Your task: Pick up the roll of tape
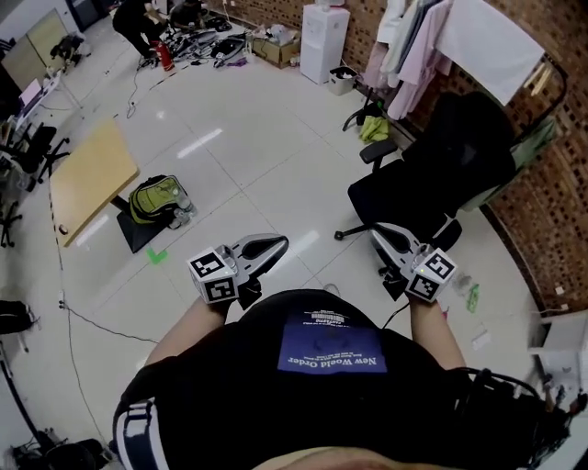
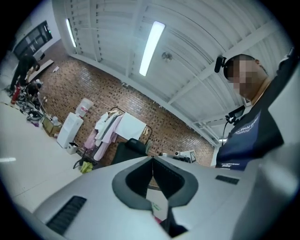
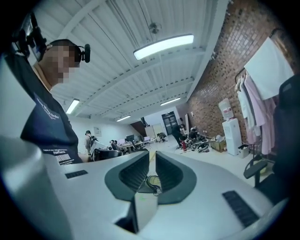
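No roll of tape shows in any view. In the head view I hold both grippers close to my body, above the tiled floor. My left gripper (image 1: 276, 244) points away from me toward the open floor; in the left gripper view its jaws (image 2: 152, 159) meet at the tips, shut and empty. My right gripper (image 1: 378, 231) points toward the black office chair (image 1: 432, 174). In the right gripper view its jaws (image 3: 152, 157) stand a narrow slit apart, with nothing between them.
A wooden table (image 1: 92, 174) stands at the left with a green backpack (image 1: 154, 197) beside it. A clothes rack (image 1: 441, 37) lines the brick wall behind the chair. A white cabinet (image 1: 323, 41) and floor clutter with a person (image 1: 138, 23) lie at the back.
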### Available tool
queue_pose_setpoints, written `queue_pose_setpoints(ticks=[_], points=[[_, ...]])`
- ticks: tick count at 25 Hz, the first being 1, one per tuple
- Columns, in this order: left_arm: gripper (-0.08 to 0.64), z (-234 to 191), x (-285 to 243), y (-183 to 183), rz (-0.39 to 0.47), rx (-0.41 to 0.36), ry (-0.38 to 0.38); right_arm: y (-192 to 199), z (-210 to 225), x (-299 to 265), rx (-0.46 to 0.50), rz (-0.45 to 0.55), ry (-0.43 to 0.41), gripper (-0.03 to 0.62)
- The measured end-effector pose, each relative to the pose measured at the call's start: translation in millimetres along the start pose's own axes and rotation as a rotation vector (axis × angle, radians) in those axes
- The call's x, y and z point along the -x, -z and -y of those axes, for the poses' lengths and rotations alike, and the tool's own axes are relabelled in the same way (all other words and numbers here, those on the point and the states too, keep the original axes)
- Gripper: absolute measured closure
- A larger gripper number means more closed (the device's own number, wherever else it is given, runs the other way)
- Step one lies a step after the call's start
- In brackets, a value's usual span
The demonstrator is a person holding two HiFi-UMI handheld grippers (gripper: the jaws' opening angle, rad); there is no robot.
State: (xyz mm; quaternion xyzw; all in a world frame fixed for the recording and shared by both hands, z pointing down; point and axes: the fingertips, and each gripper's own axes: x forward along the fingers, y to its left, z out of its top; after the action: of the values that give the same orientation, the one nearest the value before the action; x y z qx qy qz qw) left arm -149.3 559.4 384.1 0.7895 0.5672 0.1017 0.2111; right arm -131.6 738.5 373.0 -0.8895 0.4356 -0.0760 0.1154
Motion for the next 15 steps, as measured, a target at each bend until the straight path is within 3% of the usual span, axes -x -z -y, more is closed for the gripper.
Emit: queue_pose_setpoints(ticks=[7, 15], points=[[0.554, -71.4, -17.9, -27.9, 0.07, -0.04, -0.187, -14.3, 82.4, -79.1, 0.025, -0.053, -0.209, 0.575], [0.554, -144.9, -58.0, -75.8, 0.218, -0.044, -0.382, -60.8, 173.0, -158.0, 0.086, -0.108, -0.433, 0.575]])
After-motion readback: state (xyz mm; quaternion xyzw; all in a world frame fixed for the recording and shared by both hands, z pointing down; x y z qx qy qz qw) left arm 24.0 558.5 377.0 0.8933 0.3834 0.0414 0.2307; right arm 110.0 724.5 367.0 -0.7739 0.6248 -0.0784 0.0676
